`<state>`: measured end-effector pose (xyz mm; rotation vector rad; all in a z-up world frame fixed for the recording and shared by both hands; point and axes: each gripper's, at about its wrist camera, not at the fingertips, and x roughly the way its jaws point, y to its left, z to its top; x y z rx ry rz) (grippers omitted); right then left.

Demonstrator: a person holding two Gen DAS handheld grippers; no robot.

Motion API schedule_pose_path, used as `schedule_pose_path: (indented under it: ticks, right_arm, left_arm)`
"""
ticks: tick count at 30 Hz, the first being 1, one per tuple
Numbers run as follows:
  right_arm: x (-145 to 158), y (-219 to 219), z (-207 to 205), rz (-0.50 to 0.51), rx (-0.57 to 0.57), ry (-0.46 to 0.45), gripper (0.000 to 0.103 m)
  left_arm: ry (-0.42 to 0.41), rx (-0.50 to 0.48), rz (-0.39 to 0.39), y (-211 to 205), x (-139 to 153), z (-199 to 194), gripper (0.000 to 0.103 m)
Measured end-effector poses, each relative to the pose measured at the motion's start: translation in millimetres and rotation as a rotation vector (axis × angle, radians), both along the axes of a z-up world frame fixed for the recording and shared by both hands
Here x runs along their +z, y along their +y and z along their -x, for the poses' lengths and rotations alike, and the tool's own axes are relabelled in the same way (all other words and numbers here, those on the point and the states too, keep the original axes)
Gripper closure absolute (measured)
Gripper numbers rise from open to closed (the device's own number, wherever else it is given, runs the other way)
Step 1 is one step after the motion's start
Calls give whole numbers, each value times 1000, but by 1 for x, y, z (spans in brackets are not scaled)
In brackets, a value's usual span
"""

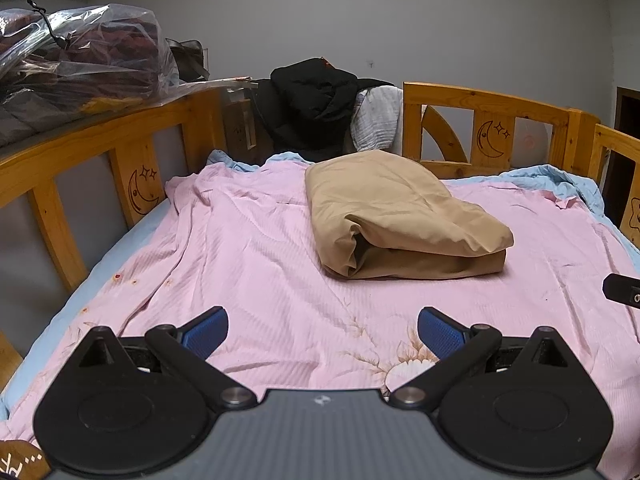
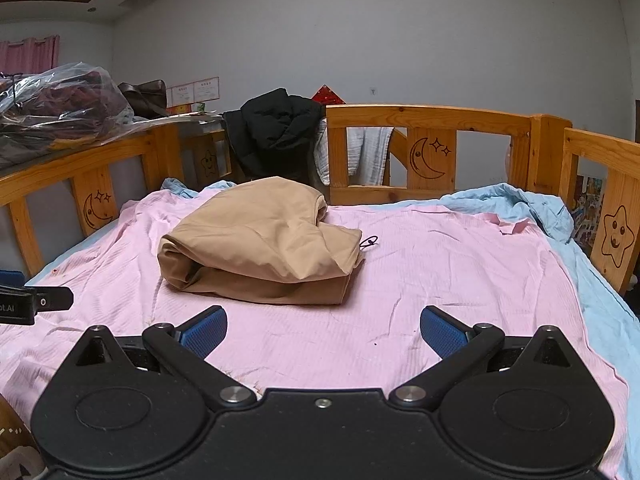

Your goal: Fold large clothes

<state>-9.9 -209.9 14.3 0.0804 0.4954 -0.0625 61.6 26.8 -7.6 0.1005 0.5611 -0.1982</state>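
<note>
Folded tan garment [image 1: 400,216] on pink sheet [image 1: 248,248], inner layers hidden, left tongs [image 1: 323,330] and right tongs [image 2: 323,330] both wide, empty

Ahead of your two wide-apart grippers, left [image 1: 323,334] and right [image 2: 323,334]: one folded tan garment [image 2: 260,240], one pink sheet [image 2: 440,264], one black jacket [image 2: 280,132], one plastic bag [image 2: 60,104]

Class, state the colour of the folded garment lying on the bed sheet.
Tan, a plain light brown; the folded garment shows best in the right wrist view.
</note>
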Motion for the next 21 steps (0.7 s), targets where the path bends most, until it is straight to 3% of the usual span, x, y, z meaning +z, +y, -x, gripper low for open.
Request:
schedule_pose_path:
  ticks: [21]
  right_arm:
    - [-2, 0, -1, -2, -8, 9, 1]
  left_arm:
    - [-1, 0, 0, 1, 0, 0, 0]
